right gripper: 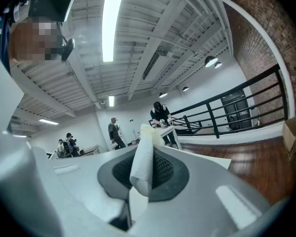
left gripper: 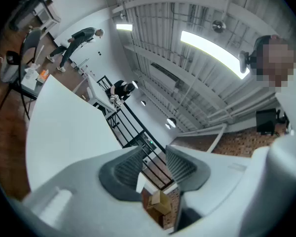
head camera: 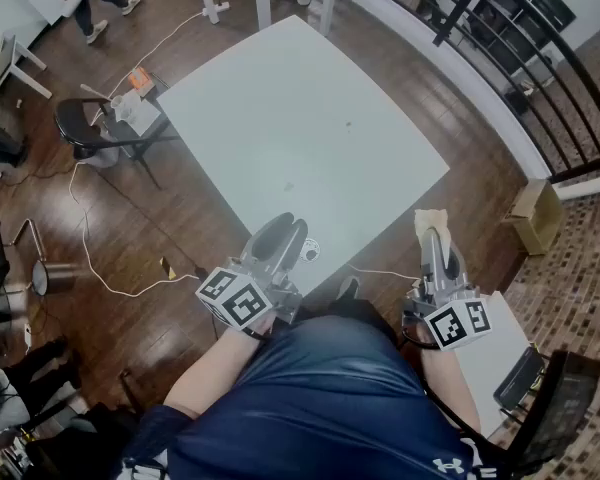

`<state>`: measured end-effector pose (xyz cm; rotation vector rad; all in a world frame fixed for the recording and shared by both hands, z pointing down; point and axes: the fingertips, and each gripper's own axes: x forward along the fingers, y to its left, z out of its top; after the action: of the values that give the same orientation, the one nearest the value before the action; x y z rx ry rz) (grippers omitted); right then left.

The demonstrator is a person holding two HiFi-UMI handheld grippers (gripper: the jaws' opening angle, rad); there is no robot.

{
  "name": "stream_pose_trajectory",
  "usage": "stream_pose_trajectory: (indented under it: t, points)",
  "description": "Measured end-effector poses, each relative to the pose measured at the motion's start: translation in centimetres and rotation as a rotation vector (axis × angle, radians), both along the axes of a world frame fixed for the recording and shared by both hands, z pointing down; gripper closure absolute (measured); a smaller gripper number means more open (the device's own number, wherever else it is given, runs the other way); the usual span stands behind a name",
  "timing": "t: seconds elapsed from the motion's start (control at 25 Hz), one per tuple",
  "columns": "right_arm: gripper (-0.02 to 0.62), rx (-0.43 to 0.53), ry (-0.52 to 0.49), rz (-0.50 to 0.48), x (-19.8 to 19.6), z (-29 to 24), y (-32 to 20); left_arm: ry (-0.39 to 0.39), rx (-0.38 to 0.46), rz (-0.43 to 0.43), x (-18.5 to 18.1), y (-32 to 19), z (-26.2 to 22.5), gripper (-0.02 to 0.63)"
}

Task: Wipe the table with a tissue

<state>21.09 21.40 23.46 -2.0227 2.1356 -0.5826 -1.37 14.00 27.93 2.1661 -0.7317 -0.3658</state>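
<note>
- The left gripper, a grey two-jaw tool with a marker cube at its back, has its jaws a little apart. Nothing sits between the ribbed pads; only a black railing and a brown cardboard box show through the gap.
- The right gripper, of the same make, is closed on a white, folded paper tissue. The strip is clamped between the dark pads and sticks up past the tips.
- In the head view the tissue stands at the front end of the right gripper, clear of the table.
- The pale, square, flat-topped table lies ahead of both grippers. The left gripper's tips reach over its near edge, while the right gripper hangs just off that edge, above the dark wooden floor.
- Well off to the left of the left gripper stands a black chair with small items beside it.
</note>
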Motion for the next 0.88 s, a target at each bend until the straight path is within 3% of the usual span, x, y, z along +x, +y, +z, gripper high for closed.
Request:
stream_pose_trajectory:
  t: [0.36, 0.64, 0.88]
  points:
    - [0.583, -0.025, 0.037, 0.065, 3.1, 1.9, -3.1, -0.070, -0.038, 0.037, 0.6, -3.3, 1.0, 0.460]
    - [0.583, -0.082, -0.025, -0.010, 7.4, 7.7, -8.8, -0.199, -0.089, -0.073, 2.1, -7.1, 2.9, 0.460]
    - [0.583, -0.135, -0.004, -0.076, 9.7, 12.3, -15.2, -0.283, -0.076, -0.121, 2.7, -11.0, 4.3, 0.460]
